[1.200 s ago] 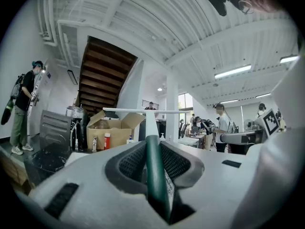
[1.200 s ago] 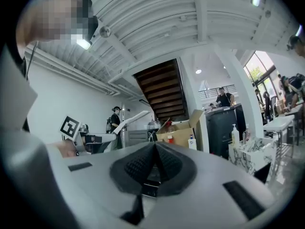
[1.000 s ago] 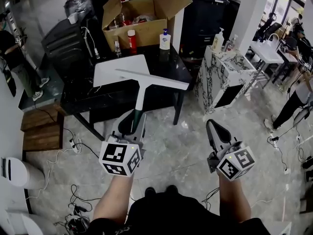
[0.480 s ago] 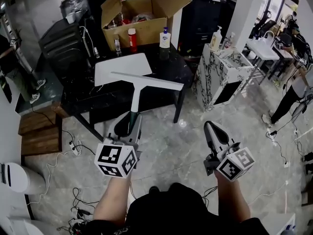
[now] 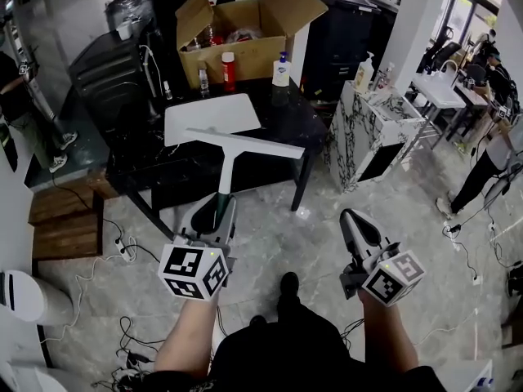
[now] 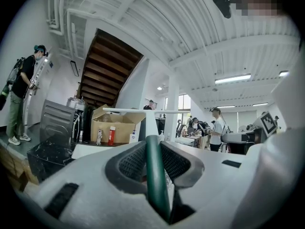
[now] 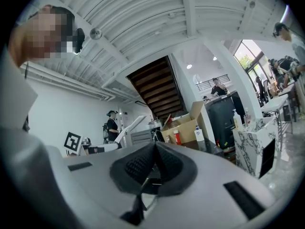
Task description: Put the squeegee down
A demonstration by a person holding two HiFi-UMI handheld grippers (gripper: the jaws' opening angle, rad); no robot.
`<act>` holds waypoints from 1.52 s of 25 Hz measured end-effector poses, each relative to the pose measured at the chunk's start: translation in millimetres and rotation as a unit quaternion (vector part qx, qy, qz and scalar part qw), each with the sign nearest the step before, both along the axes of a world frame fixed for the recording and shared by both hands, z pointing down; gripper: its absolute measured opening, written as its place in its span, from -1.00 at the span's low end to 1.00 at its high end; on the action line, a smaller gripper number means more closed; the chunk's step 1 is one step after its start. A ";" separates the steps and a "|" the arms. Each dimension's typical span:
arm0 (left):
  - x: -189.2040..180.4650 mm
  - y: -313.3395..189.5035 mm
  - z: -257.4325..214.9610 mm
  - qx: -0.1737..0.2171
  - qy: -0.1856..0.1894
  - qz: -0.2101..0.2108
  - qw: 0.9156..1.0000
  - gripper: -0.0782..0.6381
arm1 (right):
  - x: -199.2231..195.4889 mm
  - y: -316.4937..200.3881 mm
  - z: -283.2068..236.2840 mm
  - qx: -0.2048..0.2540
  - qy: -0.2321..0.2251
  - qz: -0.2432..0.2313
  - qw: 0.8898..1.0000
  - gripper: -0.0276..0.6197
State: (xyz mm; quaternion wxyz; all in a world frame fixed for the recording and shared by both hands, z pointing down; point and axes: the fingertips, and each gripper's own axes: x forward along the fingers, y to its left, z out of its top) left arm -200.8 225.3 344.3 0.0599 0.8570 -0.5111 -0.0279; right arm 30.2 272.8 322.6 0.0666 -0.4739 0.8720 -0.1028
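Note:
My left gripper [image 5: 219, 212] is shut on the dark green handle of a white squeegee [image 5: 228, 160], held level. Its long white blade [image 5: 245, 144] hangs crosswise over the front edge of the black table [image 5: 286, 113]. In the left gripper view the green handle [image 6: 155, 175] runs between the two pads, and the white blade [image 6: 143, 110] shows ahead. To the right my right gripper [image 5: 353, 223] is shut with nothing between its fingers, out over the marble floor. In the right gripper view its pads [image 7: 153, 163] meet.
On the table lie a white board [image 5: 211, 118], an open cardboard box [image 5: 245, 35] and several bottles [image 5: 230, 70]. A marble-patterned cabinet [image 5: 372, 133] stands right of the table. Cables [image 5: 122, 243] trail on the floor at left. People stand at both sides.
Both grippers and the squeegee have drawn back toward me, lower in the head view. The blade now sits nearer the table's front edge. The jaws are unchanged.

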 end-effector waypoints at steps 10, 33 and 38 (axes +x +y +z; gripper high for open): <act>13.0 -50.2 7.8 -0.009 -0.005 -0.001 1.000 -0.49 | 0.9 -53.2 17.9 -0.016 -0.010 -0.026 0.999 -0.90; 87.4 -218.0 29.3 -0.056 -0.055 -0.012 0.997 -0.49 | 61.7 -237.0 71.9 -0.087 -0.041 -0.065 0.993 -0.90; 97.9 -231.5 19.6 -0.050 -0.059 -0.028 0.997 -0.49 | 71.8 -255.1 62.1 -0.069 -0.026 -0.081 0.994 -0.90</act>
